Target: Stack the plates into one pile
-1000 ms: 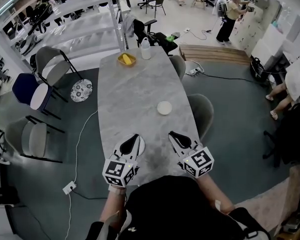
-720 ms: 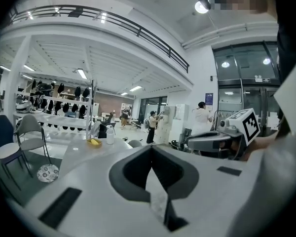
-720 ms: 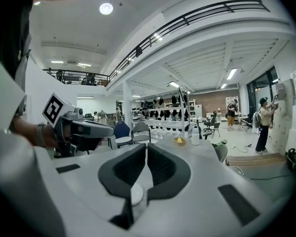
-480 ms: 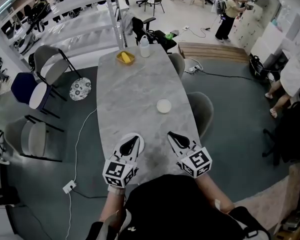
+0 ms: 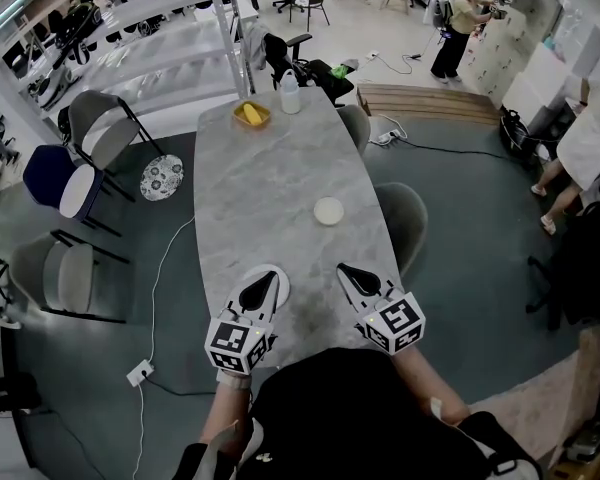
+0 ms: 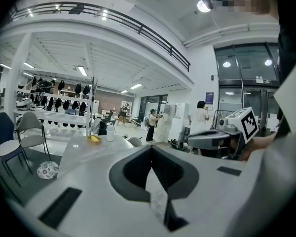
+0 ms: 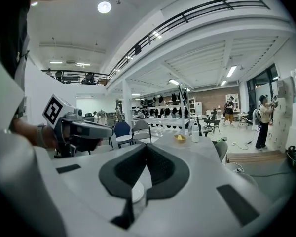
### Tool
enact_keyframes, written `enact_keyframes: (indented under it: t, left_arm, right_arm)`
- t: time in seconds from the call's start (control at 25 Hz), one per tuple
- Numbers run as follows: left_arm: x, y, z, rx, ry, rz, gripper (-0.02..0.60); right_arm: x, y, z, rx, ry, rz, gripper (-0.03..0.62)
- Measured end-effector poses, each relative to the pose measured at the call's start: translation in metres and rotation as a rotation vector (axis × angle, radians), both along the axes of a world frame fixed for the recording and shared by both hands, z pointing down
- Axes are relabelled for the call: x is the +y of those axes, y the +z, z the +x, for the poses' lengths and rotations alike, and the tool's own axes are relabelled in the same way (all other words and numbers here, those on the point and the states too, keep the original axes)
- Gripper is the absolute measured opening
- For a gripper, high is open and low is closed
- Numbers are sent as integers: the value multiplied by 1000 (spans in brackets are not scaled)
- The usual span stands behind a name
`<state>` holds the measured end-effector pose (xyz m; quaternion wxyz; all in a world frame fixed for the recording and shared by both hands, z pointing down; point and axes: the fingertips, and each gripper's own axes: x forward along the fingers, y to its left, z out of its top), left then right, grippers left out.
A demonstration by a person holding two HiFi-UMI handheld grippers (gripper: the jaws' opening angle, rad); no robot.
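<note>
A small white plate [image 5: 328, 211] lies mid-table, right of centre; in the right gripper view it shows through the gap under the jaws [image 7: 138, 192]. A second white plate [image 5: 283, 288] lies near the front edge, partly hidden beneath my left gripper [image 5: 271, 275]. That gripper's jaws meet at the tips [image 6: 150, 147] with nothing seen between them. Whether it touches the plate I cannot tell. My right gripper [image 5: 344, 268] hovers beside it over bare table, jaws shut and empty [image 7: 147, 146].
The grey marble table [image 5: 270, 188] carries a yellow bowl [image 5: 252, 116] and a white bottle [image 5: 291, 96] at its far end. Chairs stand along both sides [image 5: 405, 218] [image 5: 65, 278]. A patterned plate [image 5: 162, 178] sits left of the table.
</note>
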<state>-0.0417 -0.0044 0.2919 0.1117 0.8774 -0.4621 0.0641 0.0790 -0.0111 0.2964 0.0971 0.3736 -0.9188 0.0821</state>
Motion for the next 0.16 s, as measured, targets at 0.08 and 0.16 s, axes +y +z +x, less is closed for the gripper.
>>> enact_keyframes:
  t: [0.08, 0.16]
  left_arm:
    - [2, 0, 1, -2, 0, -2, 8]
    - [3, 0, 1, -3, -1, -4, 8]
  right_arm:
    - [0, 1, 3, 2, 11, -12, 15]
    - [0, 0, 6, 2, 19, -19, 15]
